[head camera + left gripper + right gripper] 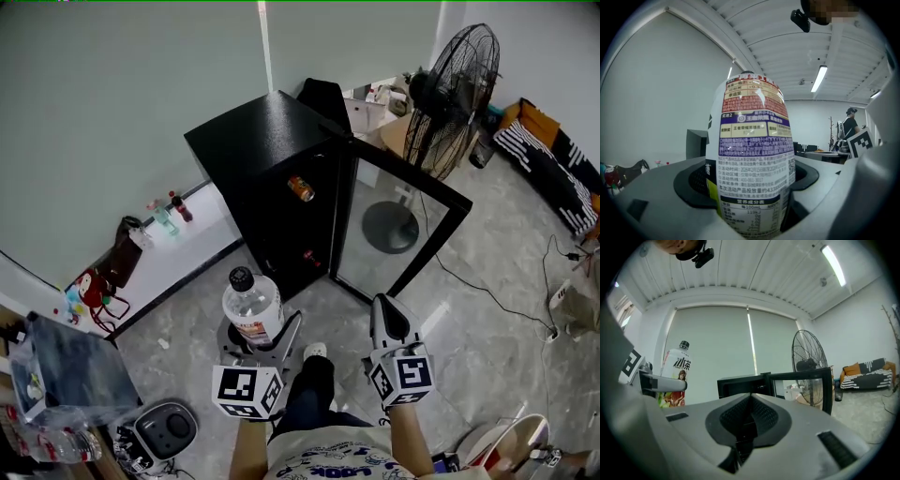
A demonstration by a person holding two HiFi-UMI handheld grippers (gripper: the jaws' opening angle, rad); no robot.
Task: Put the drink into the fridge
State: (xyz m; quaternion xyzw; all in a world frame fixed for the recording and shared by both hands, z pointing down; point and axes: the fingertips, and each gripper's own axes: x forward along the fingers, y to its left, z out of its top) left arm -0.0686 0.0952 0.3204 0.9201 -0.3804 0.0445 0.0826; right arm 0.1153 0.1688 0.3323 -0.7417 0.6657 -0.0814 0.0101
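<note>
Presently we judge transport underway: left hand-held gripper point(262, 330) clamps the drink point(251, 302), right hand-held gripper point(385, 305) closed empty; next, into the fridge point(267, 155).

bright, even light falls from ceiling tubes point(819, 78) above me; a glare streak crosses the bottle point(758, 97); my gripper views bulge, their corners vignetted dark.

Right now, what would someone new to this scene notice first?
A large drink bottle stands clamped in the left gripper, low in the head view. Just beyond it the black fridge has its glass door swung open, with a tall floor fan behind the door.
</note>
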